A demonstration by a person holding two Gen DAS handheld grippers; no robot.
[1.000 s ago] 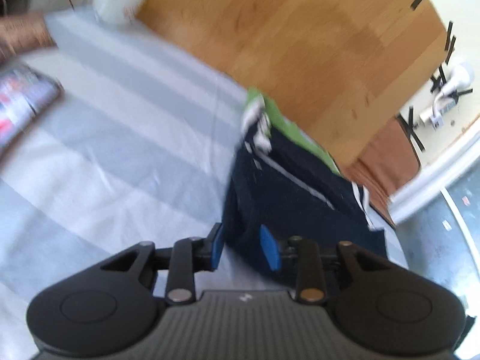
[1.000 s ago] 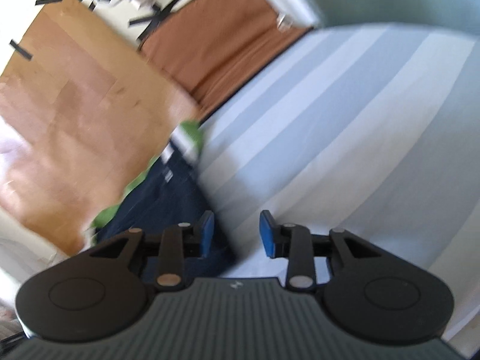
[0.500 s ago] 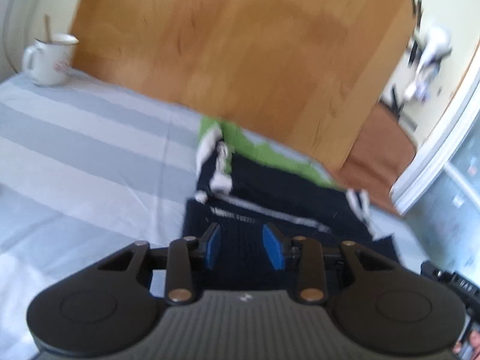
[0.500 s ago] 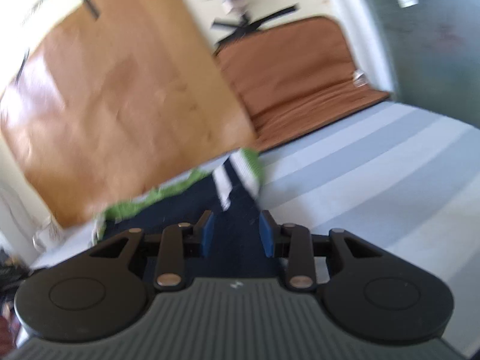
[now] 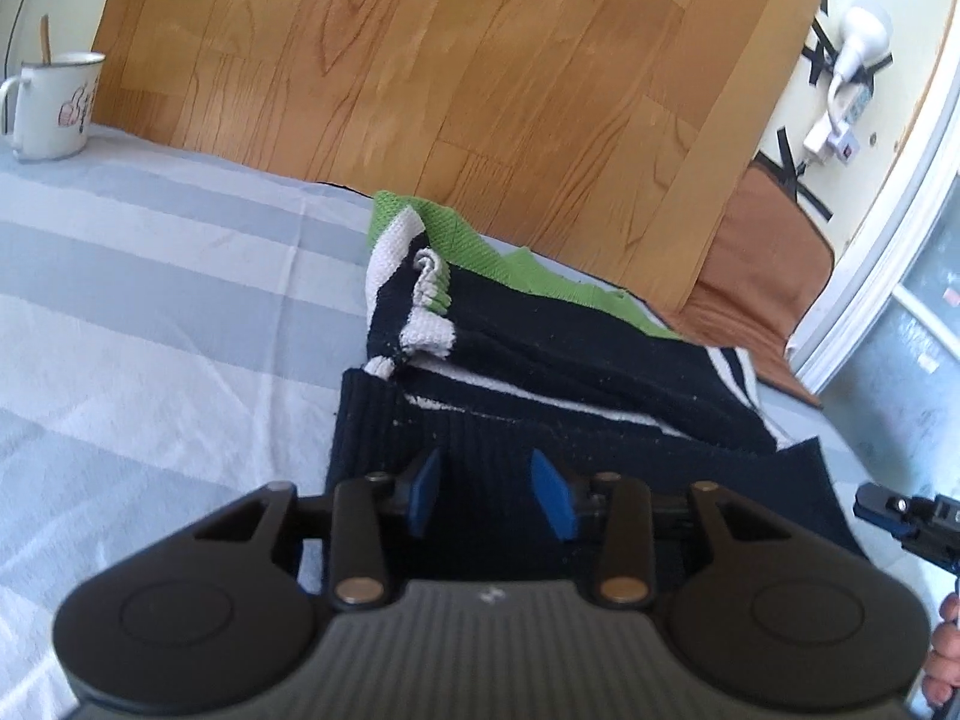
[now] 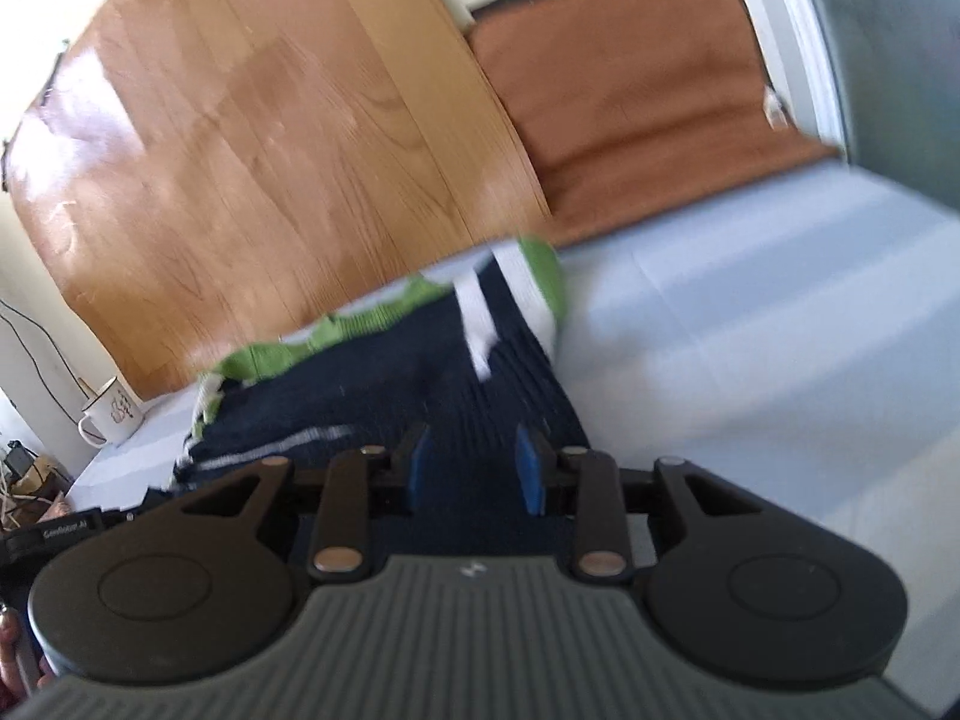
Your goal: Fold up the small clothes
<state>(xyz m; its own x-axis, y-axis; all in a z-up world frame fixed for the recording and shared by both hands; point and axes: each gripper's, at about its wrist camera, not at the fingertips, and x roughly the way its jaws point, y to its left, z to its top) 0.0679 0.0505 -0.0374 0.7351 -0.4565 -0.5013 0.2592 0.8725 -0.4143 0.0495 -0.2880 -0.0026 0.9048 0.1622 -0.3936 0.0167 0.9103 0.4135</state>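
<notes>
Both grippers have swung round from the sides and now line up square on the near hem of the sweater (image 5: 576, 384), which lies at the far edge of the striped sheet (image 5: 150, 300), up against the wood board (image 5: 420, 60). The left gripper (image 5: 489, 495) has just been opening its jaws; they stand apart over the navy ribbing with nothing pinched between them. The right gripper (image 6: 474, 468) sits the same way, jaws parted over the hem, no fabric clamped (that view is blurry, so whether a pad brushes the knit I can't tell).

My read: the sleeves look tucked in already, and this is the setup for grabbing the bottom hem at two spots and folding it toward the green collar. Nothing gripped yet, so that fold hasn't started.

Count: one sweater, two grippers, one mug (image 5: 51, 105) with a stick in it at the far left corner, one brown cushion (image 6: 648, 90) past the board.
</notes>
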